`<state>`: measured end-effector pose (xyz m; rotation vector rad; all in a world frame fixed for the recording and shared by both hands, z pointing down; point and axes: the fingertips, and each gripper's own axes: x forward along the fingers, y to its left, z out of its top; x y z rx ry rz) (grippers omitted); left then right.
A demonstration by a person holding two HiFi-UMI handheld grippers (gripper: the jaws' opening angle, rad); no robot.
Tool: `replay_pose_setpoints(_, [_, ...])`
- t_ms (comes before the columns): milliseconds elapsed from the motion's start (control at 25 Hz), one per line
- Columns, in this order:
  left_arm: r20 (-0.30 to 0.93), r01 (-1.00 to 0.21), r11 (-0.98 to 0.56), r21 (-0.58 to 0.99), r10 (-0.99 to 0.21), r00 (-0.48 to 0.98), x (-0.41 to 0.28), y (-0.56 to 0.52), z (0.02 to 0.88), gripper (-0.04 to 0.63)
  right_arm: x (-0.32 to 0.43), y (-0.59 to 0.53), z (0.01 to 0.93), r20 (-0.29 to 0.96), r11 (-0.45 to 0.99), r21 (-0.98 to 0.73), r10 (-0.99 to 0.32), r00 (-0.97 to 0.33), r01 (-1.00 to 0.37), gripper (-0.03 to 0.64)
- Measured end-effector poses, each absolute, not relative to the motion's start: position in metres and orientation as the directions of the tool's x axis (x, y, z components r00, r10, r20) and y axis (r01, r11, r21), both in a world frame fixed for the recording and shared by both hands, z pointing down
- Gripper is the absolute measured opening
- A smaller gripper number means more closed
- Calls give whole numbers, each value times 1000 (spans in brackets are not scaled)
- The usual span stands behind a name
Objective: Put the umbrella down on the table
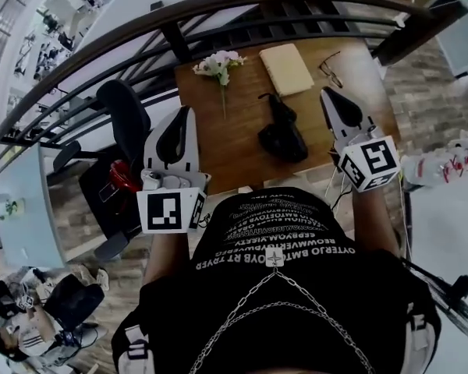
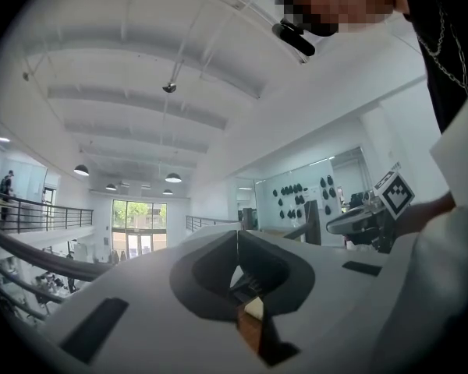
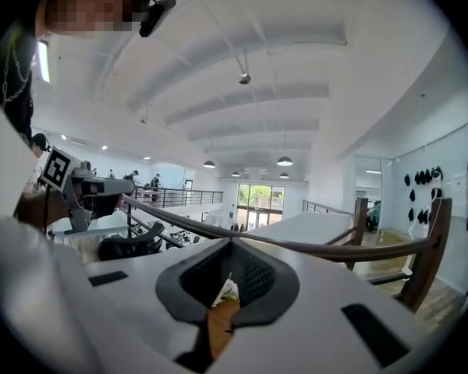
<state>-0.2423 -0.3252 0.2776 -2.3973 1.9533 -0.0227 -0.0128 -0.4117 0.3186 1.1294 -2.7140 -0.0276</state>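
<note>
A black folded umbrella lies on the wooden table, right of its middle, with nothing holding it. My left gripper is raised over the table's left front corner, shut and empty. My right gripper is raised over the right edge, just right of the umbrella and apart from it, also shut and empty. In the left gripper view the jaws of the left gripper meet at the tip and point level into the hall. In the right gripper view the right gripper shows closed jaws, with a sliver of table below.
A bunch of pale flowers, a tan notebook and a pair of glasses lie at the table's far side. A curved dark railing runs behind it. A black office chair stands left of the table.
</note>
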Motion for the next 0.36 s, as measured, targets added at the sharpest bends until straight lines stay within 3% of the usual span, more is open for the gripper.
replay_pose_setpoints(360, [7,-974,-222,-48,-975,221,-226,-335,289,29,-2,-401,331,206,710,88,-699,-684,-699,15])
